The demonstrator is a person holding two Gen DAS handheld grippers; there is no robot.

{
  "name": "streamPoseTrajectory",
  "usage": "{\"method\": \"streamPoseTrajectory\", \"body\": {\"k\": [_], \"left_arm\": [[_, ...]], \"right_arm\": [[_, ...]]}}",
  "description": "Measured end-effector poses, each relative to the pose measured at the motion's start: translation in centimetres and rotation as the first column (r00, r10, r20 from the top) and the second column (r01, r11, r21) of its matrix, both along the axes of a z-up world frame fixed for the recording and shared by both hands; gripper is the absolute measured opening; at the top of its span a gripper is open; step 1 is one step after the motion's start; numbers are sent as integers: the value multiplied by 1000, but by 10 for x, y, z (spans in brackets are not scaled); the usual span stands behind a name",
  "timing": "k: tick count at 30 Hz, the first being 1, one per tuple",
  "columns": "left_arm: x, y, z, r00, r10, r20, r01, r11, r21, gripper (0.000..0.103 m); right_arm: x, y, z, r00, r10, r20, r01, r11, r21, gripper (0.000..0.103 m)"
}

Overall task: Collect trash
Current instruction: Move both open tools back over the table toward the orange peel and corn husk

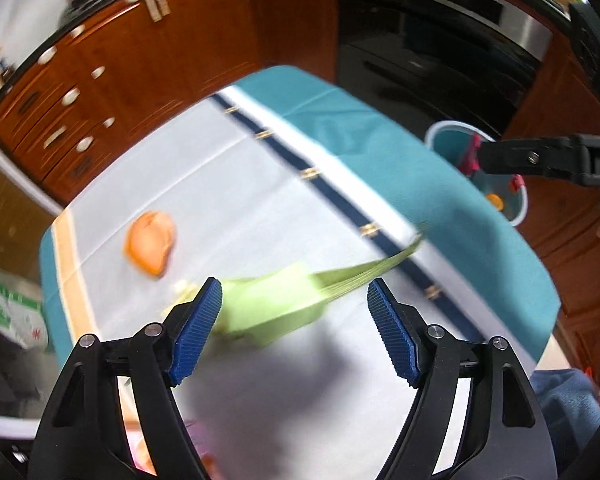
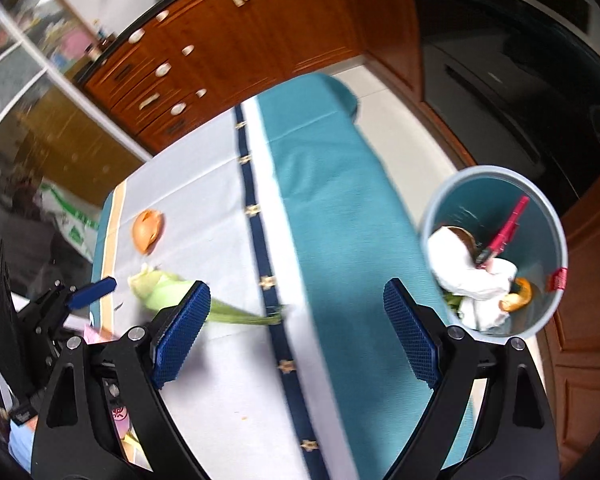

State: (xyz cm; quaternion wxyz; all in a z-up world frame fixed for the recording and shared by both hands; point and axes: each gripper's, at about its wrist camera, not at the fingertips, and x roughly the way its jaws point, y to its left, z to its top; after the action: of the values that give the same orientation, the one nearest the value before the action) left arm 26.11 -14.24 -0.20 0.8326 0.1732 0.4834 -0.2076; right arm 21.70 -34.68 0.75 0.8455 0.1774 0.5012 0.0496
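Both tools gape empty: the left tool above a pale green corn husk on the cloth-covered worktop, an orange peel beyond. The far grey-rimmed teal bin already holds scraps; two pieces remain.

Left tool and right tool gape, angled downward.

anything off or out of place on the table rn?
Only leftover trash: a green corn husk and an orange peel lie loose on the tablecloth, near its left edge. The bin stands upright on the floor beside the table, scraps inside. No spill or damage shows. Both views are motion-blurred.
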Motion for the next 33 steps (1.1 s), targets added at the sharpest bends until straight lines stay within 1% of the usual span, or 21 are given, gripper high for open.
{"method": "streamPoseTrajectory", "body": {"k": [7, 14, 19, 23, 28, 32, 33], "left_arm": [[-4, 67, 2, 995, 103, 8, -103, 994, -39, 77], [-6, 118, -2, 986, 165, 3, -165, 984, -71, 81], [-4, 149, -12, 979, 205, -8, -204, 976, -79, 83], [-1, 170, -23, 973, 230, -24, -232, 970, -77, 83], [6, 190, -34, 966, 256, -48, -259, 962, -83, 83], [14, 198, -41, 960, 272, -68, -277, 956, -93, 83], [16, 200, -42, 959, 274, -72, -280, 955, -95, 83]], "right_arm": [[5, 59, 1, 994, 103, -21, -104, 994, -42, 85], [13, 111, 2, 981, 188, -42, -190, 979, -76, 85], [17, 150, -4, 966, 249, -65, -254, 963, -92, 85], [21, 180, -19, 948, 304, -94, -313, 945, -93, 85], [33, 220, -40, 915, 382, -130, -397, 911, -116, 85], [46, 243, -54, 895, 423, -144, -443, 878, -178, 85], [50, 248, -59, 890, 428, -156, -454, 864, -217, 85]]}}
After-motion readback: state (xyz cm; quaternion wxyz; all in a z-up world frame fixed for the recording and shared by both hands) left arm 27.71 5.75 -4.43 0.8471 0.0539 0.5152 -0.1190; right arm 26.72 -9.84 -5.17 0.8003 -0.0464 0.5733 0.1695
